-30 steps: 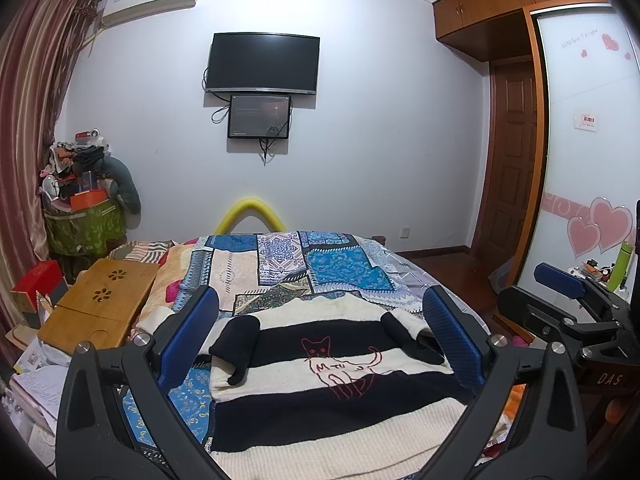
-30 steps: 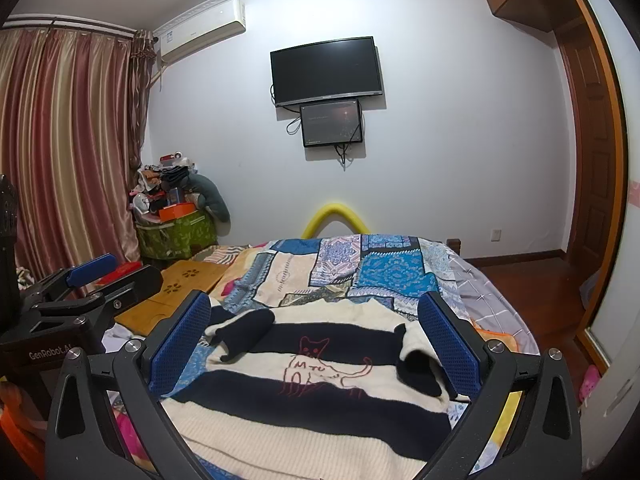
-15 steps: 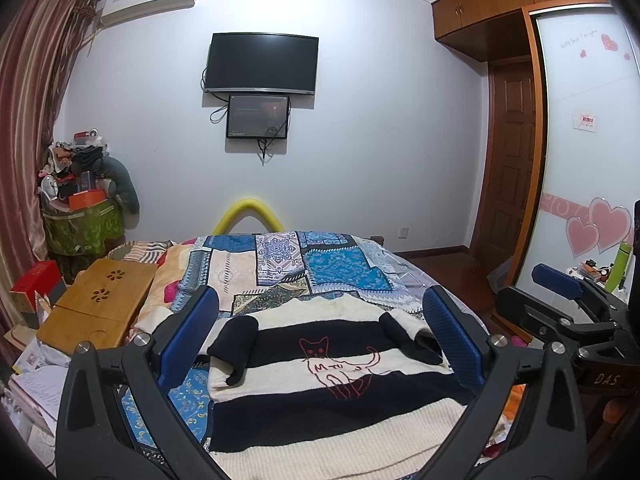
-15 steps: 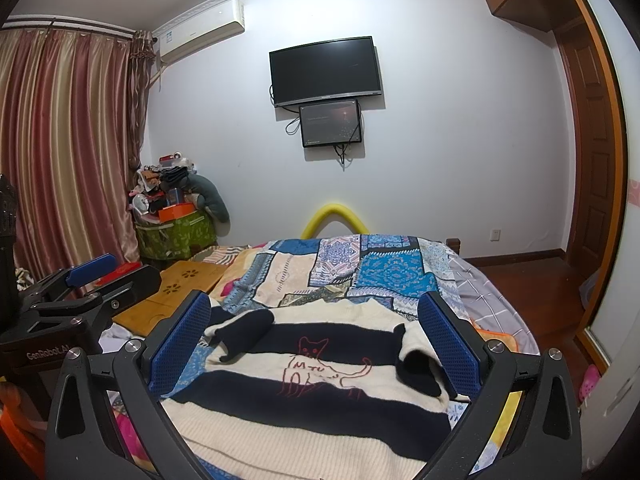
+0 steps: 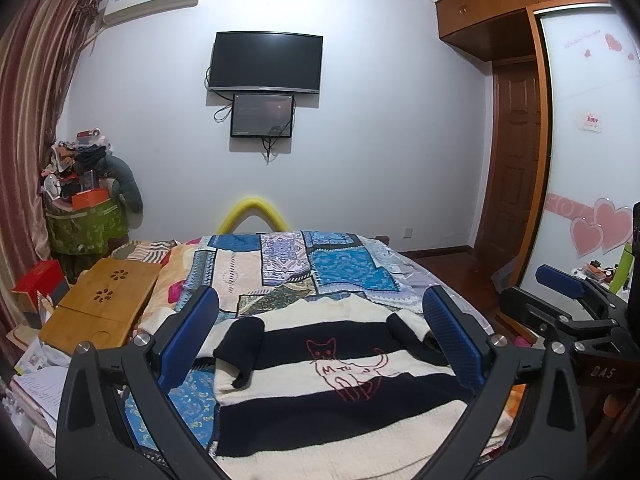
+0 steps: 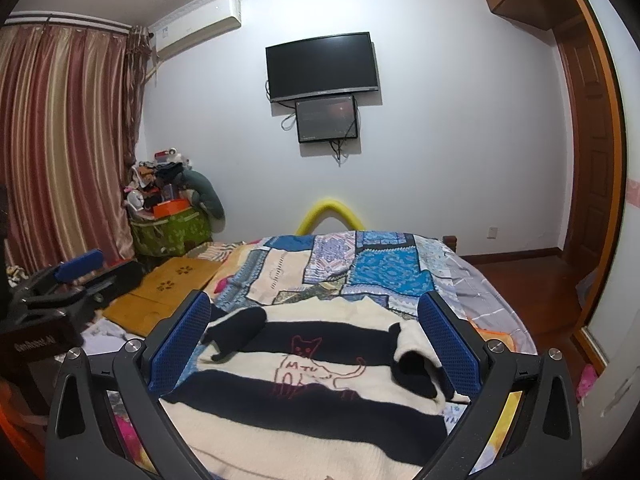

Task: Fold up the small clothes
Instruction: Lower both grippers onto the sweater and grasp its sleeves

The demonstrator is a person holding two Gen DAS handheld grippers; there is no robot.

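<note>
On the bed (image 5: 248, 280), a striped sweater (image 5: 344, 396) is laid flat over the patchwork quilt (image 5: 344, 268), with both sleeves folded in across its chest and a red cat outline stitched at its middle. Above the near part of the sweater the left gripper (image 5: 320, 336) is held with its blue-padded fingers (image 5: 188, 336) spread wide, nothing being gripped between them. Beside it the right gripper (image 6: 314, 344) is held over the same garment, its fingers (image 6: 180, 348) likewise spread wide and holding nothing. Each gripper is seen at the edge of the other's view, the two being set side by side and apart. A wooden lap desk (image 5: 104, 304) is seen lying just left of the bed, and a television (image 5: 266, 62) is mounted on the far wall.
</note>
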